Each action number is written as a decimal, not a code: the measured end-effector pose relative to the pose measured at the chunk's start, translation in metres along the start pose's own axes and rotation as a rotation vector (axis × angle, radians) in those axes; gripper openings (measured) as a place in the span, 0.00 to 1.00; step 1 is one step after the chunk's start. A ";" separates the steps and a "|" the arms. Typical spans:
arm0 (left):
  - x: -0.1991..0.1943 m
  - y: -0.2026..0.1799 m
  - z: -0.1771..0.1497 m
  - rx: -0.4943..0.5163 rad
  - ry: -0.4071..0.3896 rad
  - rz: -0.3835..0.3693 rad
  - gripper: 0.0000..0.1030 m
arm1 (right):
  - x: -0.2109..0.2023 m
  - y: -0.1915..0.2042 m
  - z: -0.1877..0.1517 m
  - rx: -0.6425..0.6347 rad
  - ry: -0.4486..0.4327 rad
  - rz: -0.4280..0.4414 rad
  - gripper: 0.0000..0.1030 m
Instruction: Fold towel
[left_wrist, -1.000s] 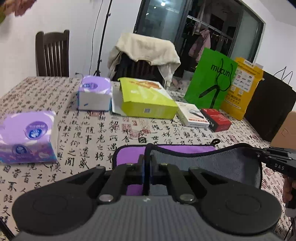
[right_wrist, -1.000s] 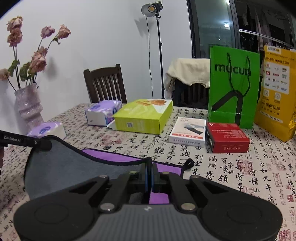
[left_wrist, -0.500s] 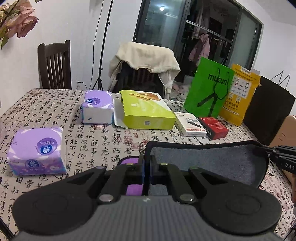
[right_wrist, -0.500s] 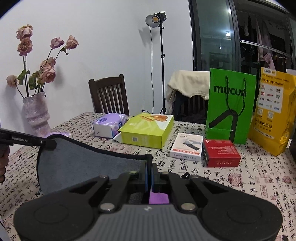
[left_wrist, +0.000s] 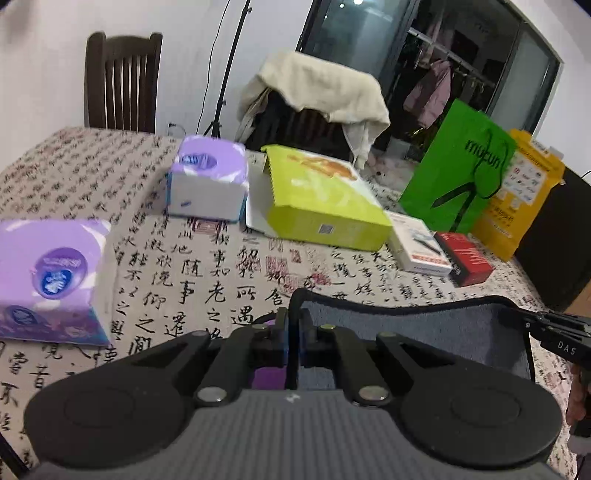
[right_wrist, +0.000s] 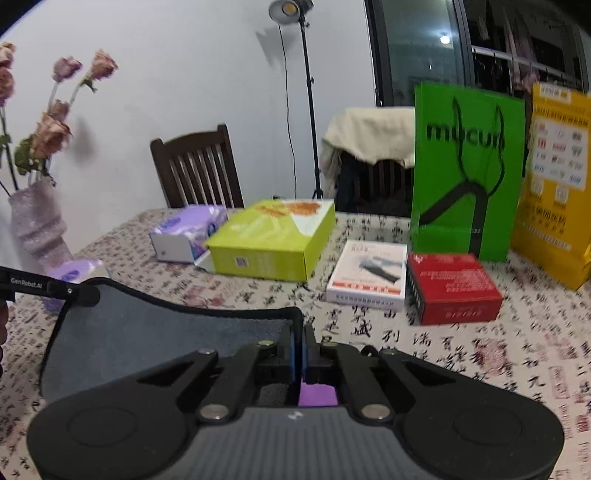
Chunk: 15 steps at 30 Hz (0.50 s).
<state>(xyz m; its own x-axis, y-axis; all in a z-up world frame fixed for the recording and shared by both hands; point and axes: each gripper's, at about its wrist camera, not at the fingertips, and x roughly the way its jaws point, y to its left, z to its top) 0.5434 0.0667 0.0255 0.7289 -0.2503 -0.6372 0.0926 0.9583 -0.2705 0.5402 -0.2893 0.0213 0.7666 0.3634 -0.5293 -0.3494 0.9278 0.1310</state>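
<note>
Pinching the black-bound edge of the grey towel (left_wrist: 413, 328), the left gripper (left_wrist: 293, 332) has its jaws closed flat on the cloth at one upper corner; in the right wrist view the right gripper (right_wrist: 298, 345) is clamped the same way on the other upper corner. Between the two tools the towel's top hem runs in a shallow sag, held off the table, and its grey face hangs toward the cameras. A strip of purple underside shows just below each pair of jaws. Its lower edge is hidden behind the gripper bodies, so whether it touches the tablecloth cannot be told.

Beyond the hem lies a band of bare calligraphy-print tablecloth (left_wrist: 207, 266). Past that band, a row of things stands across the table: a purple tissue pack (left_wrist: 51, 273) near the left side, a second tissue pack (left_wrist: 207, 181) farther back, just beside a lime-green box (left_wrist: 325, 206), then a white box (left_wrist: 421, 243) touching or nearly touching a red box (left_wrist: 467, 258). Behind these stand a green paper bag (left_wrist: 454, 173) and a yellow bag (left_wrist: 517, 199), close together. In the right wrist view a vase of dried roses (right_wrist: 37, 218) stands at the table's left edge
</note>
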 end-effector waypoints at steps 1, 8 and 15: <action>0.005 0.002 -0.001 -0.003 0.006 0.003 0.06 | 0.007 -0.002 -0.003 0.006 0.009 -0.001 0.03; 0.034 0.014 -0.002 -0.022 0.027 0.011 0.06 | 0.043 -0.014 -0.015 0.047 0.049 -0.016 0.03; 0.057 0.026 -0.011 -0.042 0.060 0.013 0.06 | 0.069 -0.023 -0.026 0.080 0.081 -0.026 0.03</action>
<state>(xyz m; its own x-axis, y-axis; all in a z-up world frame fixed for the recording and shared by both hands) 0.5805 0.0757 -0.0258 0.6877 -0.2472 -0.6826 0.0539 0.9550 -0.2916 0.5867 -0.2877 -0.0396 0.7278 0.3345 -0.5988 -0.2838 0.9416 0.1810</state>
